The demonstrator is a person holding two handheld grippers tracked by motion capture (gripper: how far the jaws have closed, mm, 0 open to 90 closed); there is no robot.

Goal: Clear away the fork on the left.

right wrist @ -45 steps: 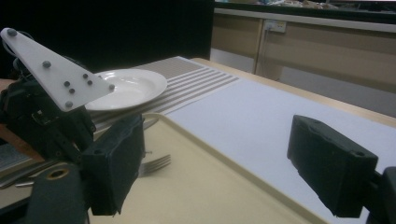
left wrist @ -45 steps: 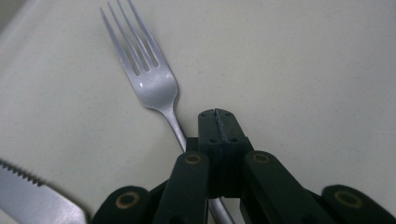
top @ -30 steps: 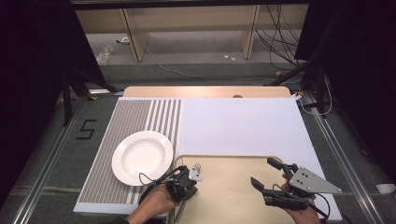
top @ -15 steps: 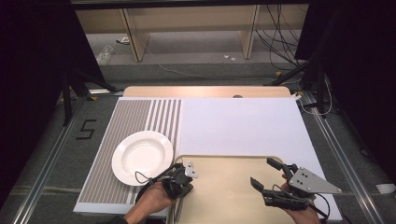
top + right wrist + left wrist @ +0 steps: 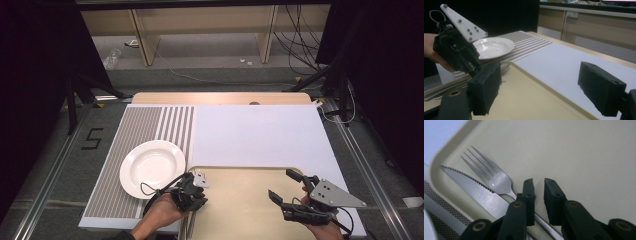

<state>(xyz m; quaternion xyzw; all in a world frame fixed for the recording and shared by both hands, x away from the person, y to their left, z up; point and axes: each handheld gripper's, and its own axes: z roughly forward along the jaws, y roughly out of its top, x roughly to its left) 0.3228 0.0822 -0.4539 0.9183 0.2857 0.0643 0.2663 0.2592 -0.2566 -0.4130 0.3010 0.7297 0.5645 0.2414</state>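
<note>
A steel fork (image 5: 496, 180) and a serrated knife (image 5: 471, 187) lie side by side along the left edge of a beige tray (image 5: 240, 200). My left gripper (image 5: 539, 182) is low over the fork's handle. Its jaws have just been opening and now stand a small gap apart; the handle runs under that gap and the pads are not pressing on it. In the high view the left gripper (image 5: 189, 192) is at the tray's near left corner. My right gripper (image 5: 282, 184) hovers over the tray's right side, open wide with nothing between its jaws.
A white plate (image 5: 152, 165) rests on a striped placemat (image 5: 145, 130) left of the tray. A pale mat (image 5: 260, 130) covers the table beyond the tray. Cables and shelving stand on the floor past the table's far edge.
The left hand has shifted slightly at the tray's near left corner. The right gripper has kept still.
</note>
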